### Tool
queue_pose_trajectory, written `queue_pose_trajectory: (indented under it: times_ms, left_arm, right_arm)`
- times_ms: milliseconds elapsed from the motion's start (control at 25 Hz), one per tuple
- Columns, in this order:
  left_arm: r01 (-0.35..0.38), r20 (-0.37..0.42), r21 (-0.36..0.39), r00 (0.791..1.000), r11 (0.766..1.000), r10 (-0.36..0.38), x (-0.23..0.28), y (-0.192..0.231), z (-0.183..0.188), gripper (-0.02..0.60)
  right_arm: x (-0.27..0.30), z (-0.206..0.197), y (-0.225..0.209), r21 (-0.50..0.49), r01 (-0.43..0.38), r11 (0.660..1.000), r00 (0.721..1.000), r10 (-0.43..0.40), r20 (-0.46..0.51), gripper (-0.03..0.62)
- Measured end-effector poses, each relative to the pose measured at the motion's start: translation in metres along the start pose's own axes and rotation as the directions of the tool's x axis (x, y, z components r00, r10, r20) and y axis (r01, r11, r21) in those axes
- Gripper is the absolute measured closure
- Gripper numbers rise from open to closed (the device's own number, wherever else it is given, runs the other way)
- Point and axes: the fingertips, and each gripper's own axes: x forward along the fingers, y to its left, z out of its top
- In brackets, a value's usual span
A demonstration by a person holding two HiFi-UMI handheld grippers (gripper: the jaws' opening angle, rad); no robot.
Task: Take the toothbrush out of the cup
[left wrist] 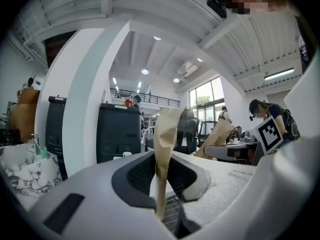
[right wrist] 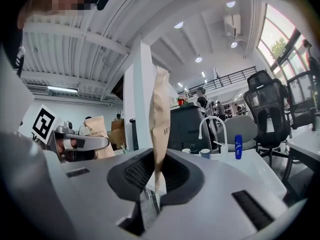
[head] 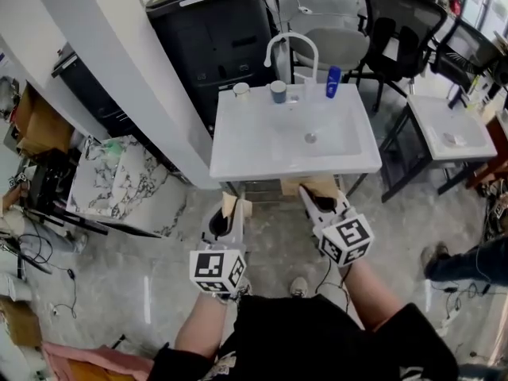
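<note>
A white sink (head: 262, 145) with a curved tap (head: 290, 46) stands ahead of me. On its back rim are a white cup (head: 241, 89), a grey-blue cup (head: 278, 91) and a blue bottle (head: 332, 82). I cannot make out a toothbrush in any cup. My left gripper (head: 228, 209) hangs just short of the sink's front edge, shut on a strip of brown paper (left wrist: 164, 139). My right gripper (head: 319, 198) is beside it at the front edge, shut on its own piece of brown paper (right wrist: 160, 119). Both point level toward the sink.
A black cabinet (head: 214, 38) stands behind the sink at the left, next to a white pillar (head: 119, 62). Black office chairs (head: 397, 22) and a small white table (head: 448, 125) are at the right. A marble-patterned box (head: 119, 181) sits on the floor at the left.
</note>
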Motion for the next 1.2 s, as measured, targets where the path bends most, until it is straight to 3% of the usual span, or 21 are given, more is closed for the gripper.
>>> queue_pose_trajectory:
  times_ms: [280,720,1200]
  left_arm:
    - [0.023,-0.006,-0.028,1.0,0.999,-0.023,-0.019,0.037,0.002,0.532]
    - [0.14,-0.015,-0.022,0.99,0.99,-0.14,-0.031,0.094,0.003,0.532]
    - [0.181,-0.036,-0.037,0.983,0.983,-0.182,-0.034,0.088,-0.006,0.532]
  right_arm:
    - [0.019,0.002,0.034,0.01,0.03,0.999,1.0,-0.03,0.001,0.557]
    - [0.046,-0.008,0.086,0.004,0.146,0.989,0.989,-0.146,-0.013,0.559]
    - [0.031,-0.017,0.088,0.007,0.191,0.982,0.981,-0.191,-0.031,0.559]
